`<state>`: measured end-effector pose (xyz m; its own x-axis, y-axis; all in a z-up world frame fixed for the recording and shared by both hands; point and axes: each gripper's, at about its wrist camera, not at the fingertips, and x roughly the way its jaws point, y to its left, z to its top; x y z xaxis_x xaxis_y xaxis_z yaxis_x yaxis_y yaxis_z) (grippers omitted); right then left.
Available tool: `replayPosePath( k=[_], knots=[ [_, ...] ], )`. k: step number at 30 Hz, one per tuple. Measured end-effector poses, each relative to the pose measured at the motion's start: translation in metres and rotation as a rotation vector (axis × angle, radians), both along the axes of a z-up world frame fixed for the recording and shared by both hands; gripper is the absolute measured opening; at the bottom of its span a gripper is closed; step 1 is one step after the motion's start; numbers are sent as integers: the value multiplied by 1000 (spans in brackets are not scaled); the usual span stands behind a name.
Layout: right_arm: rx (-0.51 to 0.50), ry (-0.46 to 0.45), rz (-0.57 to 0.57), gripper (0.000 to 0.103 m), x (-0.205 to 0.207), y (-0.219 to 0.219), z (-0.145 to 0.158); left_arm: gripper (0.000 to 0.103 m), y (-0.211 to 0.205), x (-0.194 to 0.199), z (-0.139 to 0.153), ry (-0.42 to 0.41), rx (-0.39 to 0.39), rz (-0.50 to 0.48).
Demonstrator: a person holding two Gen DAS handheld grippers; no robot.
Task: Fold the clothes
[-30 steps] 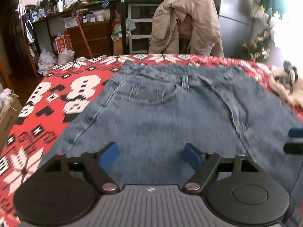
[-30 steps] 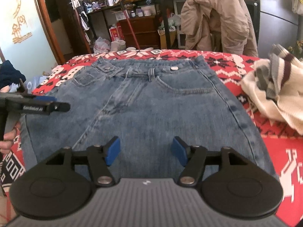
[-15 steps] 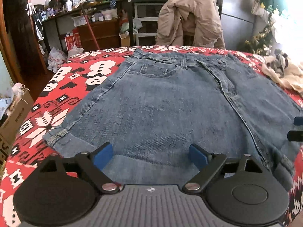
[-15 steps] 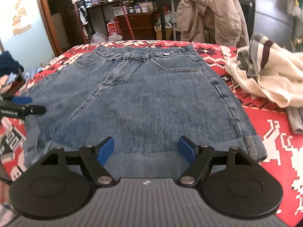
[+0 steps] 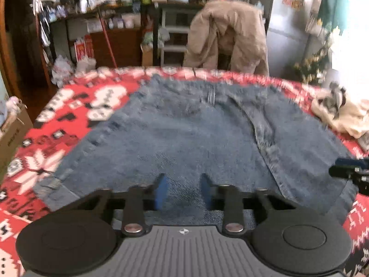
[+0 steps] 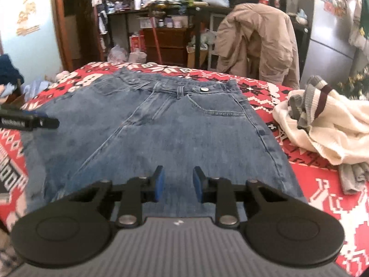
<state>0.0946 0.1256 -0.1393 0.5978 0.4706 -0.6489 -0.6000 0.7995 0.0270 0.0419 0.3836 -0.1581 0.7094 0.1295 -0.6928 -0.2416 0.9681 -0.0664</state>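
Blue denim jeans (image 5: 184,133) lie flat on the red patterned blanket (image 5: 76,115), waistband at the far side, the near edge doubled over. My left gripper (image 5: 183,192) hovers low over the near edge, left of the fly seam. Its blue pads (image 5: 161,191) are narrowed, with denim showing in the gap. In the right wrist view the jeans (image 6: 173,124) fill the middle. My right gripper (image 6: 177,183) sits over the near edge on the right half, pads likewise narrowed but apart. Each gripper's tip shows in the other's view: the right finger (image 5: 346,170) and the left finger (image 6: 30,122).
A cream sweater with striped cuffs (image 6: 322,127) is heaped on the blanket right of the jeans, with a grey cloth (image 6: 352,177) beside it. A beige coat (image 6: 256,41) hangs over a chair behind the bed. A cardboard box (image 5: 11,136) stands off the left edge.
Both grippers pulled back from the middle of the jeans to the near edge, then moved forward and lower. Their jaws have narrowed to about half the earlier gap.
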Motion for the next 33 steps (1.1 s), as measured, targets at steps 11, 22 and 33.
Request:
replayPosePath(
  k=[11,22,33],
  knots=[
    [-55,6,25,31,-26,0,-22,15,-24,-36,-5,28,8,4],
    [10,41,159,30,-81,14,-6,17,-79,-70,3,26,-139,-122],
    [79,92,219,30,-124,15,3,18,-81,-105,1,16,-235,-80]
  ],
)
